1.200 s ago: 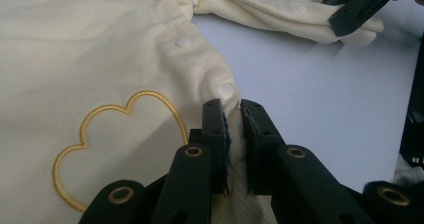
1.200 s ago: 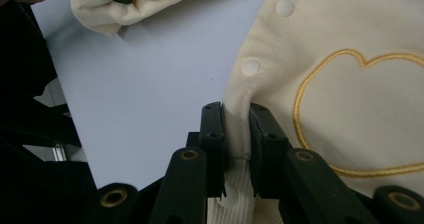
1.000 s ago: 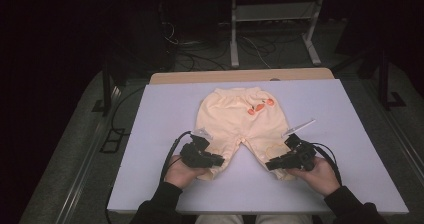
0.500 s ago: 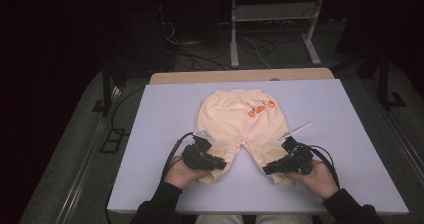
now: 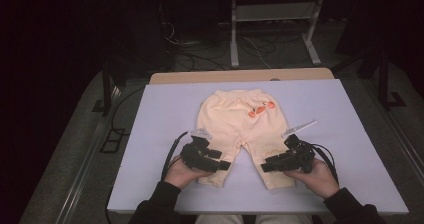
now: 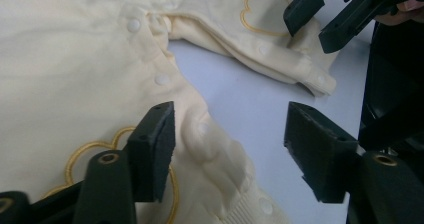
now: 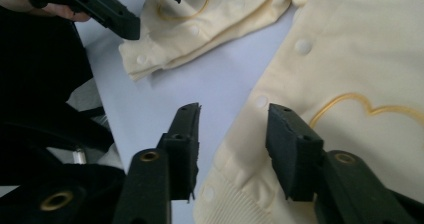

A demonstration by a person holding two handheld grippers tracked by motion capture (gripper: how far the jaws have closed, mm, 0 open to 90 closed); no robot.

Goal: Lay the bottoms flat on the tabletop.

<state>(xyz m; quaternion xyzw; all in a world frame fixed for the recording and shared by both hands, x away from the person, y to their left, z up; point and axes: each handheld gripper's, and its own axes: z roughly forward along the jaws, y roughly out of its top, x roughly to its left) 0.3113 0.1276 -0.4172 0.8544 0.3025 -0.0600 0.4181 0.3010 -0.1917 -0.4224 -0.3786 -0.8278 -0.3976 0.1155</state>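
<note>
Now cream baby trousers (image 5: 239, 129), each cuff between parted fingers (image 6: 155, 149).

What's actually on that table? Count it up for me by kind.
Baby pants, pale yellow: 1
Handheld grippers, left gripper and right gripper, black: 2
Total: 3 things on the lilac table

The high view looks down from above; both gripper views sit close, sharing the pale-yellow pants (image 5: 240, 129).
</note>
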